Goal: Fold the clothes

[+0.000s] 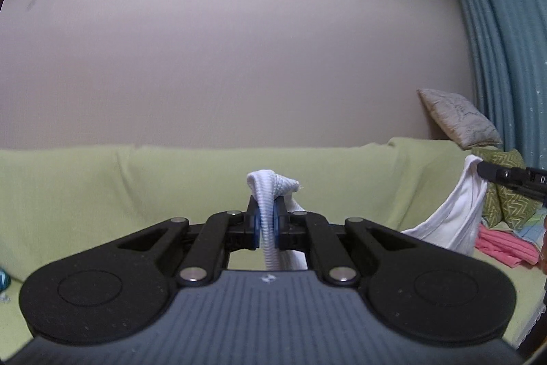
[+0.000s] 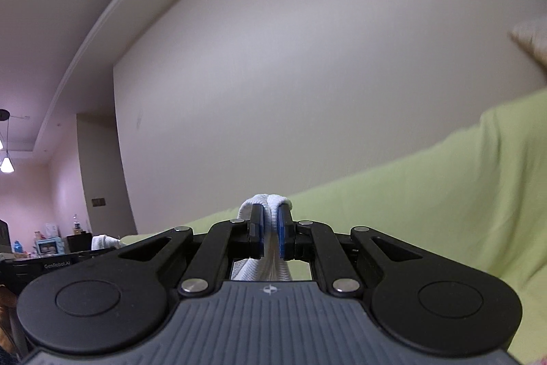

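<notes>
in the left wrist view the left gripper [image 1: 267, 223] sits at lower centre, its black jaws drawn nearly together with blue pads [image 1: 257, 224] pressed against a ribbed white garment [image 1: 270, 194]. the knit band of that cloth bunches into a rounded knot above the fingertips and runs down between them toward the grey grooved body of the tool. at the right edge of the same frame the right gripper [image 1: 492, 174] reaches in as a thin black bar, gripping another part of the white garment, which hangs from it there in a smooth, soft drape with a curved seam, its lower end meeting the seat.

behind lies a sofa [image 1: 102, 187] covered in a pale green woven throw, slightly creased. at the far right a grey patterned cushion [image 1: 458, 118] leans against the wall, a green zigzag-print cushion [image 1: 506, 194] sits below it, and a crumpled pink cloth [image 1: 502, 248] lies on the seat. teal pleated curtains [image 1: 502, 23] fill the upper right corner.

in the right wrist view the right gripper [image 2: 270, 230] is closed almost fully on the same ribbed white fabric [image 2: 270, 204], which bulges over the blue pads [image 2: 281, 233] and falls in fine ridges beneath. the green sofa cover [image 2: 444, 194] slants across the lower right, and a plain matte wall [image 2: 307, 74] fills the middle. the left gripper [image 2: 58, 265] shows at lower left.
</notes>
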Available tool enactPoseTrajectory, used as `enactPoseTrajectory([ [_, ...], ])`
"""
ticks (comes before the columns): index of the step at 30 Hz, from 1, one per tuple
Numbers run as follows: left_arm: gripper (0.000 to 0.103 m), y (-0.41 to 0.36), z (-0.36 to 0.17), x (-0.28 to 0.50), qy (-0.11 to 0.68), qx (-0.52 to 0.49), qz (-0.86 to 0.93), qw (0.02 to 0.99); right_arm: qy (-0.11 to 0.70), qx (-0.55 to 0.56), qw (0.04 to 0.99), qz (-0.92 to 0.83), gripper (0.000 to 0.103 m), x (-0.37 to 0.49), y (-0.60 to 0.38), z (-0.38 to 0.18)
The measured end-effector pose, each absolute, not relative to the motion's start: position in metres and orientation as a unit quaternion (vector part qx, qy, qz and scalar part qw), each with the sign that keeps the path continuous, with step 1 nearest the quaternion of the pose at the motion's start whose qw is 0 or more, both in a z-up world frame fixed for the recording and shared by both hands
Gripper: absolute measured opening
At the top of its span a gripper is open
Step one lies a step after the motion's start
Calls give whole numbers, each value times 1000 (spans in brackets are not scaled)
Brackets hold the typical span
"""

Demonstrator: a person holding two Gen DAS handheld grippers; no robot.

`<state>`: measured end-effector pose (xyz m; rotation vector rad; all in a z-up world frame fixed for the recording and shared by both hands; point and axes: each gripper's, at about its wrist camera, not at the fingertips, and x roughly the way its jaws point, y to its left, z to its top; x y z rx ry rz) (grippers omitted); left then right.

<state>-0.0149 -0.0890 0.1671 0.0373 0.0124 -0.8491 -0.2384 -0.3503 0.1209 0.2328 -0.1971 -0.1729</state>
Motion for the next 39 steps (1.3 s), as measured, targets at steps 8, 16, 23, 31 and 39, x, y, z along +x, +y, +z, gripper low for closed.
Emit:
enactPoseTrajectory([
  [8, 6, -129, 185, -43, -5, 23, -410, 912, -89, 80, 986, -118, 8, -275, -376, 131],
  [16, 6, -256, 84, 77, 134, 84, -391, 907, 58, 149, 978, -136, 8, -143, -482, 70],
  [23, 6, -392, -92, 228, 321, 157, -348, 867, 231, 227, 928, -186, 8, 15, -597, -84],
  [31, 6, -466, -159, 310, 333, 185, -335, 862, 295, 255, 898, -205, 7, 121, -678, -175],
  [39, 21, -503, -178, 336, 328, 212, -336, 857, 302, 267, 890, -215, 15, 171, -701, -186],
])
